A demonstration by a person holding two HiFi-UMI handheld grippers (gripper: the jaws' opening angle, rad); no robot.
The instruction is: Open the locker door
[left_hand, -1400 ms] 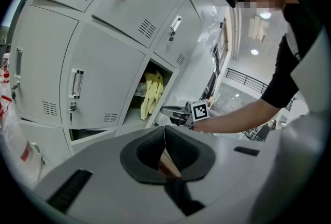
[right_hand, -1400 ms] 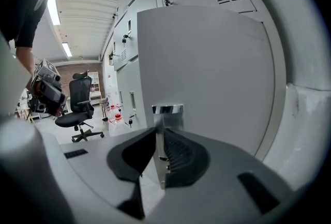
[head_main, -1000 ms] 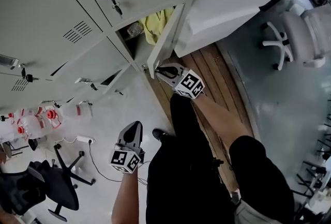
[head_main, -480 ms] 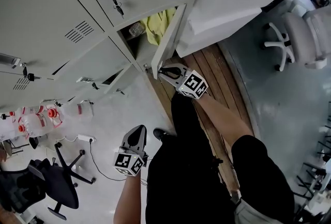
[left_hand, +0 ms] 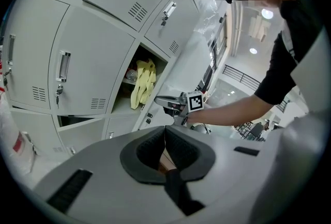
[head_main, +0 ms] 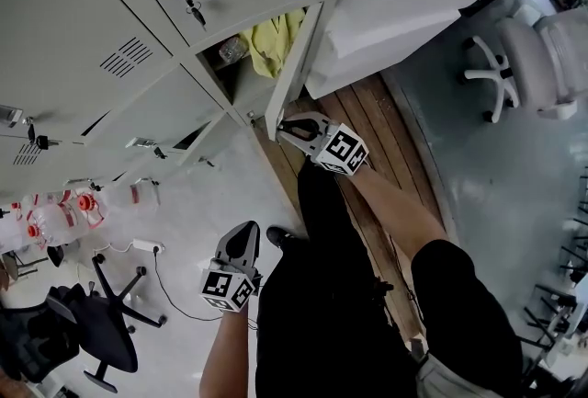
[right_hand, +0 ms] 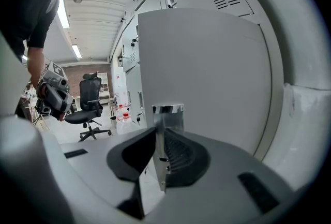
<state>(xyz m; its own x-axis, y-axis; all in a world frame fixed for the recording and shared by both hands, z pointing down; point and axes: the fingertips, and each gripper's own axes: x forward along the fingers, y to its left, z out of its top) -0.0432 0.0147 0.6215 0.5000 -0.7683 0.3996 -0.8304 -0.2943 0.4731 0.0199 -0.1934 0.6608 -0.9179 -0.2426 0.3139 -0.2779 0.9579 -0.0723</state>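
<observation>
The grey locker door (head_main: 296,65) stands partly open. A yellow cloth (head_main: 274,42) lies in the compartment behind it. My right gripper (head_main: 283,122) is at the door's lower free edge, shut on it. In the right gripper view the thin door edge (right_hand: 207,73) runs between the pads of the right gripper (right_hand: 161,132), under a chrome handle plate (right_hand: 167,109). My left gripper (head_main: 244,229) hangs apart over the floor, shut and holding nothing. In the left gripper view the pads of the left gripper (left_hand: 165,130) meet, and the yellow cloth (left_hand: 142,80) and right gripper (left_hand: 161,100) show beyond.
Shut lockers fill the wall, one with keys (head_main: 188,5) in its lock. Water bottles (head_main: 55,221) and a black office chair (head_main: 87,332) stand at the left. A white chair (head_main: 519,65) stands at the right. The person's legs are over wooden flooring (head_main: 367,139).
My left gripper has drifted a little over the floor. My right gripper stays on the door edge, and the door stands at about the same angle.
</observation>
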